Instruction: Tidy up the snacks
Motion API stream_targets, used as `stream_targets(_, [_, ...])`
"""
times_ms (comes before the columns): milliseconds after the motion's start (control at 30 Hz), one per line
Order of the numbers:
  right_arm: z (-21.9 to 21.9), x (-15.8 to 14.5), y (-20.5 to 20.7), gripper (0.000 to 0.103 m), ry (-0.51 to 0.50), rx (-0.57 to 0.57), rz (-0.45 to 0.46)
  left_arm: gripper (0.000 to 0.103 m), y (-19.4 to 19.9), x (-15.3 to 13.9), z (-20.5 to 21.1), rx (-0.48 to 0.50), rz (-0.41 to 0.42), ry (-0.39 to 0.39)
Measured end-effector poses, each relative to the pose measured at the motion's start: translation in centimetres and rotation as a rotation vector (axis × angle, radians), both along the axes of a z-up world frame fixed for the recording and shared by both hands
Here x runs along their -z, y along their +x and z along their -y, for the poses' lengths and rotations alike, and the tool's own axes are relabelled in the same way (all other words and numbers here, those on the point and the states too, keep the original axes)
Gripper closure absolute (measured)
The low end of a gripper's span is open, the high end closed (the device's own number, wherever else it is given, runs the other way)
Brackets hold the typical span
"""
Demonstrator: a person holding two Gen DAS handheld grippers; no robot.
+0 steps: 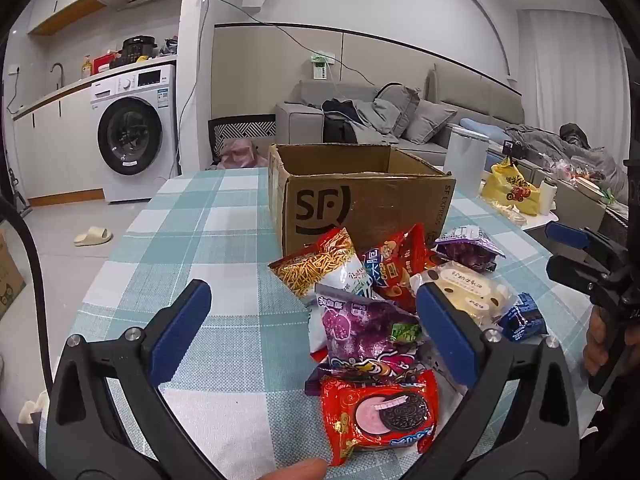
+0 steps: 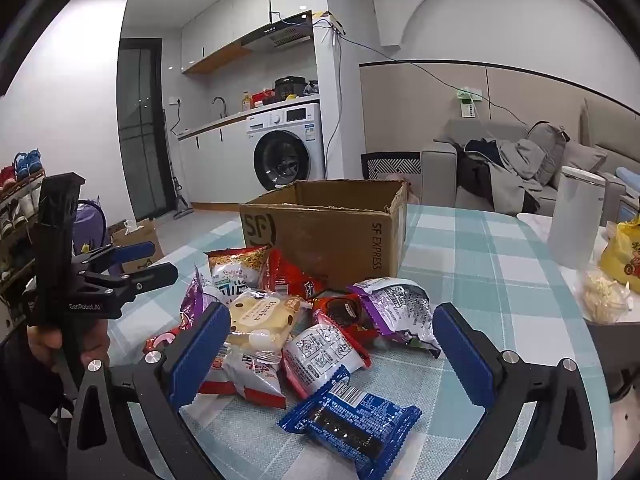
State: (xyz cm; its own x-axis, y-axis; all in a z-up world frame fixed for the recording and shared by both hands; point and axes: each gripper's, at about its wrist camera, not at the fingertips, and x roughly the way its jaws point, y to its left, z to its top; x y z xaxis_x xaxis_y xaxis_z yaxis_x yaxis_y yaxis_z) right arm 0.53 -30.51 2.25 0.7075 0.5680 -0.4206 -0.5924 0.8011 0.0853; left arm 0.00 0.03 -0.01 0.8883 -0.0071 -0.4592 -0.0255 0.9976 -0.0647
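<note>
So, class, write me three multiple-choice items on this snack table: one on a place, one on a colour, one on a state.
1. Where is the cardboard box relative to the snack pile?
A. Behind it on the table
B. On the floor
C. On the sofa

2. What colour is the biscuit packet nearest the right gripper?
A. Green
B. Blue
C. Yellow

3. How does the box stand?
A. Taped shut
B. Crushed flat
C. Open at the top

Answers: 1 A, it stands on the checked tablecloth beyond the snacks. 2 B, its wrapper is blue. 3 C, its inside walls show.
</note>
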Motion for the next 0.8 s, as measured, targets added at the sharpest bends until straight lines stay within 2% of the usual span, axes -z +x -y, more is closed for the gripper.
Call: stream_targets(800, [-0.08, 0.06, 0.08, 0.000, -0.005, 0.000, -0.003, 0.001, -0.19, -0.22, 0.66, 0.051, 0.014, 0.008])
